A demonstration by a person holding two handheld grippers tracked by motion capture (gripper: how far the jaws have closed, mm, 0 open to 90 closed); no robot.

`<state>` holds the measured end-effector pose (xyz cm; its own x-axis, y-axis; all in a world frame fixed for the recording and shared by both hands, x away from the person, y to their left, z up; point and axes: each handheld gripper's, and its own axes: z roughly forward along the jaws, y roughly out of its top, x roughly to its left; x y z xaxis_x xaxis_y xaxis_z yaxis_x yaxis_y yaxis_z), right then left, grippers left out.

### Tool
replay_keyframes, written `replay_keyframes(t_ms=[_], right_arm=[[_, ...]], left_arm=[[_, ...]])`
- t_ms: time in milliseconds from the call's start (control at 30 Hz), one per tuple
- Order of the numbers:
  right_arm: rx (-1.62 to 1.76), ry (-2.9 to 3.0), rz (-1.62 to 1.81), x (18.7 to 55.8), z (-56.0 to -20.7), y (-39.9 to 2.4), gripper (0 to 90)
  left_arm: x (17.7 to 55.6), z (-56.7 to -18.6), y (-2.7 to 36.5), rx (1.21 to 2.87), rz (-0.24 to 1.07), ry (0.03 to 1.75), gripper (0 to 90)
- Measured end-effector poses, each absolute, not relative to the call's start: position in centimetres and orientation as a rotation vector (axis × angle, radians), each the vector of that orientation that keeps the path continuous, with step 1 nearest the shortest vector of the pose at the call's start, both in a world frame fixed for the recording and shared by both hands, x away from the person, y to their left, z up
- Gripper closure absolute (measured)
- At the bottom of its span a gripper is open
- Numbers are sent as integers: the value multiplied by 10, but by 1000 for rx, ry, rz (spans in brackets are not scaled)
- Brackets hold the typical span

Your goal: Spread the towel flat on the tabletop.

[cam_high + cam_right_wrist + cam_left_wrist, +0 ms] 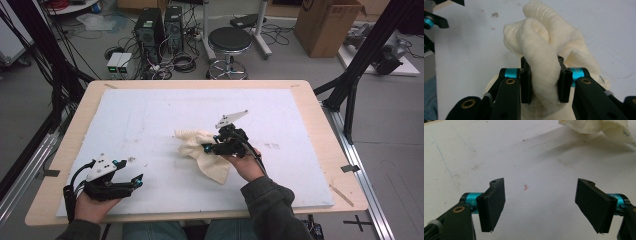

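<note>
A cream-coloured cloth [202, 150] lies crumpled near the middle of the white board [150, 115]. My right gripper [207, 147] is shut on a thick fold of the cloth [541, 65], with the fabric bunched between its two black pads [526, 82]. The cloth hangs and trails below the hand. My left gripper [136, 181] rests low at the front left of the board, open, its pads [494, 203] wide apart with only bare board between them. An edge of the cloth [596, 127] shows at the top right of the left gripper view.
The board lies on a wooden table [320, 130]. Beyond the far edge stand a black stool [229, 45], computer towers [150, 32], cables and a cardboard box [327, 22]. A black frame leg [350, 95] rises at the right.
</note>
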<state>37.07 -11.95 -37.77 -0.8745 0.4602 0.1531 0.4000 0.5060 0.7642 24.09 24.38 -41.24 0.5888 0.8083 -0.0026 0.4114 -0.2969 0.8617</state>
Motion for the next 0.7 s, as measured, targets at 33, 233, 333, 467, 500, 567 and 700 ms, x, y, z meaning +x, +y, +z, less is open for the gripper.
replay_keyframes(t_ms=[33,233,333,467,500,567,700], right_arm=[[760,2672,1325,371,-377,-117,707],[783,2710,1323,372,-385,-96,684],[791,2734,1272,376,-398,-80,668],[815,2755,1227,381,-412,-69,647],[830,2761,1218,383,-416,-66,642],[845,2779,1218,386,-420,-64,607],[871,2763,1256,389,-418,-68,451]], left_arm=[[241,-412,244,1920,559,975,248],[241,-412,244,1917,558,975,248],[241,-412,244,1918,557,973,248],[242,-412,245,1917,552,974,248],[242,-412,245,1921,551,973,247],[242,-413,245,1917,551,975,248],[243,-413,244,1923,550,968,248]])
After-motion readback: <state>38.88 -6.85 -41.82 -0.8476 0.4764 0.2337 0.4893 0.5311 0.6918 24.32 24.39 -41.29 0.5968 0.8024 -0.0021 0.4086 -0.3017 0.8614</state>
